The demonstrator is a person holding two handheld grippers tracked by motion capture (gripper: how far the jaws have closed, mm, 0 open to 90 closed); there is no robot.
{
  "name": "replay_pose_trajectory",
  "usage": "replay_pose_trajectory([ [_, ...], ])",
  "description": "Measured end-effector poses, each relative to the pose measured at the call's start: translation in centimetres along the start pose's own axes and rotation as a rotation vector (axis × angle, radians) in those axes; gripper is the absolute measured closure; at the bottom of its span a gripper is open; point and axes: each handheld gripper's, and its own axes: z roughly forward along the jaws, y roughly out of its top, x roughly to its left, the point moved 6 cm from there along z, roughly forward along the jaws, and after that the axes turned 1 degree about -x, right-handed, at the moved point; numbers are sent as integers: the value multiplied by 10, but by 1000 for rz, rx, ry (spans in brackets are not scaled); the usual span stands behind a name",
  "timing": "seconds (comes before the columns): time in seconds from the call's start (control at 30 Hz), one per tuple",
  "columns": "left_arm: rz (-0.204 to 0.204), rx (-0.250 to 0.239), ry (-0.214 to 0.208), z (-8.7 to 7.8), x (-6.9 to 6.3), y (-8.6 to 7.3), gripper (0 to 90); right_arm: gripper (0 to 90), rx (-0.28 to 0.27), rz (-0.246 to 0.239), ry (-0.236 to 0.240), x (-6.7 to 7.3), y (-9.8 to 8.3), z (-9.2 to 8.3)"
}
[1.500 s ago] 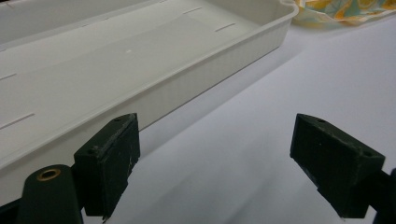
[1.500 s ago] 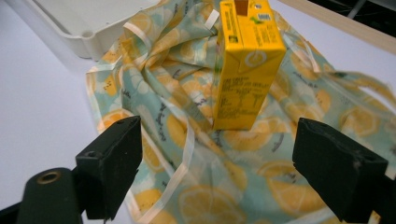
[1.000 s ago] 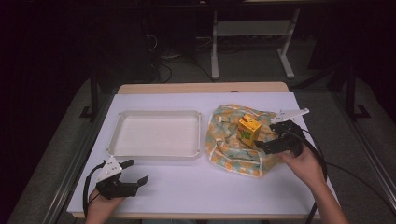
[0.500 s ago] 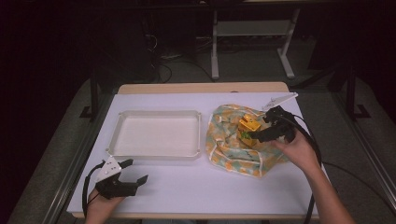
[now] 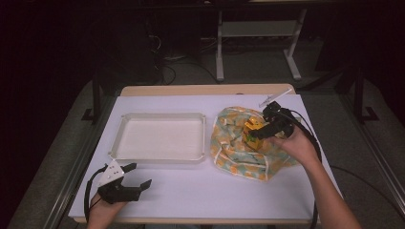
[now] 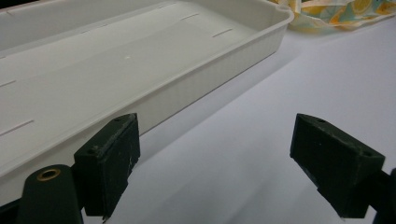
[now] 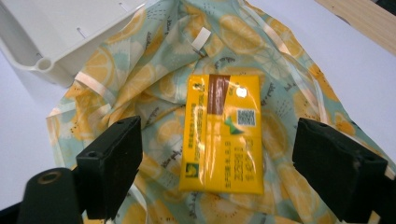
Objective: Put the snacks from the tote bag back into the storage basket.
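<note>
My left gripper (image 5: 125, 187) rests at the near left corner of the table (image 5: 191, 200), and its jaws stand wide apart with nothing between them. Just ahead of it, a little to the left of its jaws, is the long wall of the white tray (image 6: 196, 88), which has nothing inside.

To the right of the tray lies the lemon-print cloth bag (image 5: 239, 152), crumpled and soft, with one edge near the tray corner. On top of this bag lies the yellow tissue pack (image 7: 224, 133), flat, with its printed face up.

My right gripper (image 7: 217, 172) hovers directly over the pack. Its jaws are spread, one at each long side of the pack, and neither touches it yet.

I judge the pack to be light and soft, a thin glossy film around paper, so it can slip and also crush a little. I think the best hold is across its narrow width, near the middle, with gentle pressure. The cloth under it will give way, so I should go low enough to catch the pack's edges, but not pinch the fabric together with it.
</note>
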Motion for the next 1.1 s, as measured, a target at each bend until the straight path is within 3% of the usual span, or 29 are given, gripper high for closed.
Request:
replay_pose_trajectory([
  [0.33, -13, -11, -1, 0, 0, 1, 154, 247, 63, 15, 5, -5, 0, 15],
  [0.47, -6, -3, -8, 1, 0, 0, 154, 306, 84, -24, -10, -4, 0, 18],
  [0.67, 7, 8, 1, 1, 0, 0, 157, 329, 121, -19, -28, -3, -1, 25],
  [0.87, -13, -6, 6, 0, 1, 0, 157, 420, 127, -16, -27, -4, -2, 23],
  [1.03, 1, -1, 10, 0, 1, 0, 158, 414, 128, -24, -60, -4, -1, 22],
  [1.1, 6, 1, 8, 0, 1, 0, 158, 448, 132, -30, -51, -2, 0, 23],
])
